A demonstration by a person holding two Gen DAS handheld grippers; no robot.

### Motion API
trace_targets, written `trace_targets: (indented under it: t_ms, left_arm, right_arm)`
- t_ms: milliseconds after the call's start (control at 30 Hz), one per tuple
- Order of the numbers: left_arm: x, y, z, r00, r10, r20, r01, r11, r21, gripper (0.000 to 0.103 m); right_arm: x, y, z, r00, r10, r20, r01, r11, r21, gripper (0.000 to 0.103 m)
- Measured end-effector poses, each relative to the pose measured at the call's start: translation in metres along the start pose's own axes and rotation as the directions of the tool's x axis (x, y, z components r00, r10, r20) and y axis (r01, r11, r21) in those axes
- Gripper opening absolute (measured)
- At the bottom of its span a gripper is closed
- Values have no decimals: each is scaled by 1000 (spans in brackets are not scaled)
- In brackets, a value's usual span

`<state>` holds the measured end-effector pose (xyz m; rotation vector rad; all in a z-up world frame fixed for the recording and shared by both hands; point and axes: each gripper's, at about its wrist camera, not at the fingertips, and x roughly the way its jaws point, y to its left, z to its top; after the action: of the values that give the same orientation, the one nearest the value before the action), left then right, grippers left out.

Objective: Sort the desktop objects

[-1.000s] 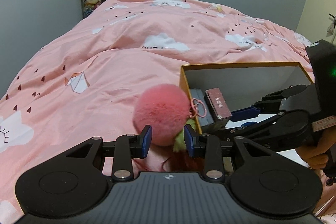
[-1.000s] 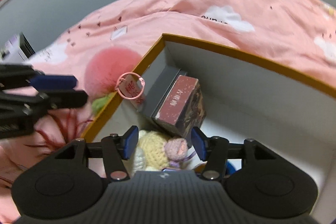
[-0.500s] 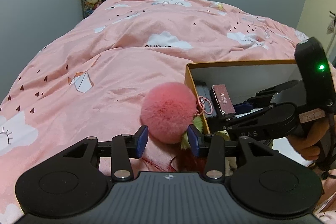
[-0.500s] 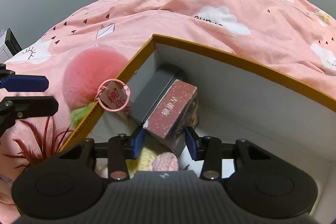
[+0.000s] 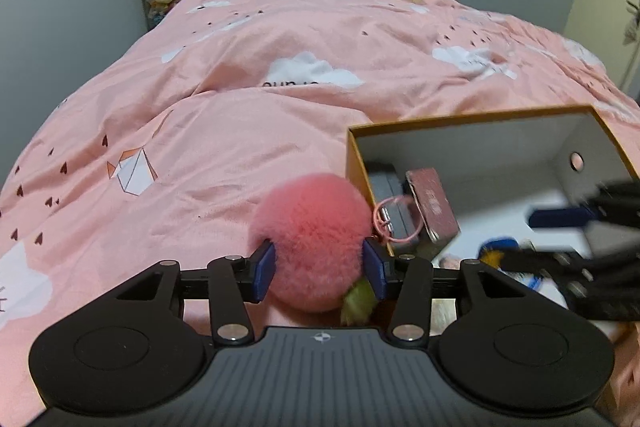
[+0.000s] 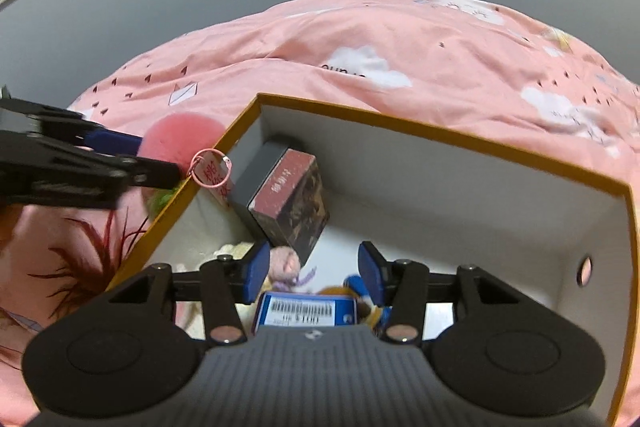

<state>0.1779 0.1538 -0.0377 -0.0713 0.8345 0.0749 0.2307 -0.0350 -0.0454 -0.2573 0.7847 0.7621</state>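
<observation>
My left fingers (image 5: 319,269) are opening around the pink pompom (image 5: 314,241), pads beside its flanks, pompom against the box's orange rim (image 5: 357,173). My right fingers (image 6: 313,273) open empty over the box interior; open bedspread (image 5: 224,131) lies leftward.

The motion-blurred black right gripper (image 5: 560,239) runs off the frame edge, perhaps hiding the yellow-rimmed cardboard box's (image 5: 460,121) floor.
</observation>
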Motion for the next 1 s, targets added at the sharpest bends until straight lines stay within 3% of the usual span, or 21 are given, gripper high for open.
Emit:
trace_targets:
  t_ms: [233,333,533,633,700,833,1000]
  left_arm:
    - [6,8,5,1000,24,9,-24,999,-27,61]
    - [6,5,3,997,81,10,-81,996,24,61]
    - [18,-5,2,996,93,0,-93,989,118,61]
    - [28,-3,5,997,73,-10,-71,991,115,61]
    - [33,-4,5,998,62,-23,-59,992,107,48]
    - [31,-7,1,997,75,-4,-74,992,103,4]
    - [15,-1,-2,998,53,19,-54,997,58,2]
  right_arm:
    - [-10,0,-11,1000,12,3,-12,999,34,52]
    - [-10,0,-15,1000,15,-7,-15,999,47,52]
    - [-2,-2,-19,999,22,-33,-20,997,74,52]
    - [0,-2,-20,999,8,-39,-5,997,76,52]
    - [1,-4,-20,999,8,-42,-4,996,84,52]
    - [2,-5,-22,999,3,-46,1,996,91,52]
    - [2,-6,-23,999,0,-46,5,995,99,52]
